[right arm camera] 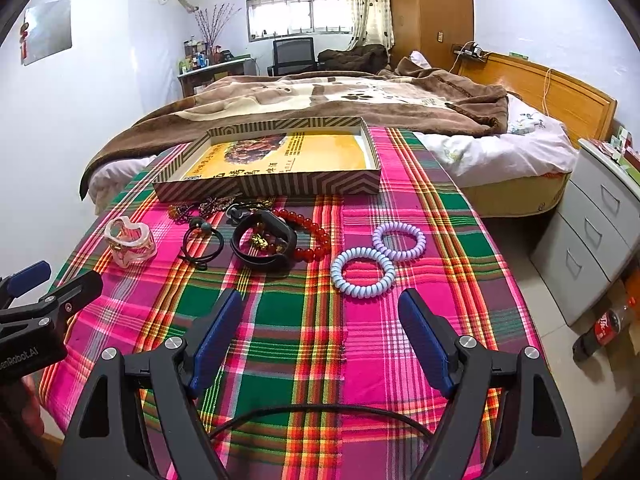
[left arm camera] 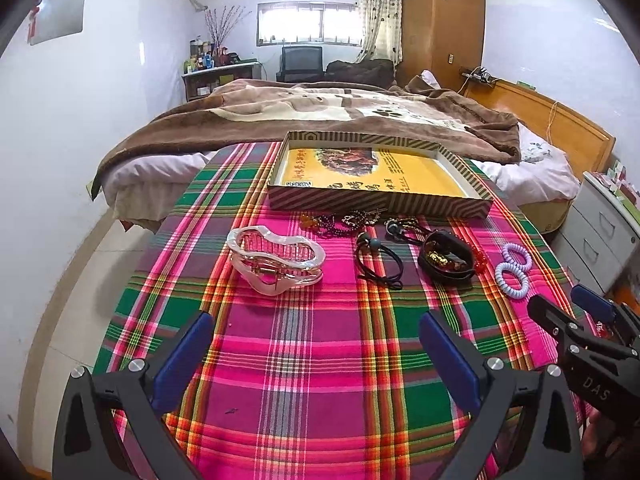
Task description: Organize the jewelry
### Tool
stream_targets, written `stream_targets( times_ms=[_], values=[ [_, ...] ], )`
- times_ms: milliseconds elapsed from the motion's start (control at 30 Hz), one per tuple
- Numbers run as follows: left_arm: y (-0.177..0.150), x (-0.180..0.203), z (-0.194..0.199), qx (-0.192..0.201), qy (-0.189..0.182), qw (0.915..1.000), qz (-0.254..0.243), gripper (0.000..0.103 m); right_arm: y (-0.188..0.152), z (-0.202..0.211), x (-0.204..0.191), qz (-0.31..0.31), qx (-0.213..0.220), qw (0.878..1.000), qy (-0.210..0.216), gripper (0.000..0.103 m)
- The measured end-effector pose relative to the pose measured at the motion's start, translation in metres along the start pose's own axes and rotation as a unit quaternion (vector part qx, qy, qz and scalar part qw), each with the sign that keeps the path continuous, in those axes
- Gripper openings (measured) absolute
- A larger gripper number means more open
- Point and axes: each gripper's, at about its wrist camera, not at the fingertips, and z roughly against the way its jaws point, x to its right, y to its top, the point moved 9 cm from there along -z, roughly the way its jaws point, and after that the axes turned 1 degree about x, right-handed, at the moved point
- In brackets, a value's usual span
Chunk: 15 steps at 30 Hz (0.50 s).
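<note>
Poised with jaws apart, right gripper just short of blue coil hair tie; left gripper, likewise spread, nearer clear hair claw.

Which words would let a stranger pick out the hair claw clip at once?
Start at the striped box on the plaid cloth; accessories lie in a row before it. The claw clip sits at the row's left end, apart from the rest, the only clear, toothed piece there.
</note>
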Motion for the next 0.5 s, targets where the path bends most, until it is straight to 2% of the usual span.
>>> stream_targets(
  times_ms=[500],
  values=[
    [-0.0007,-0.0029,0.0014,-0.003,0.003,1.0000,0.000,0.103,-0.0004,0.0019,-0.0010,-0.001,0.001,1.000,0.001,0.080]
  ],
)
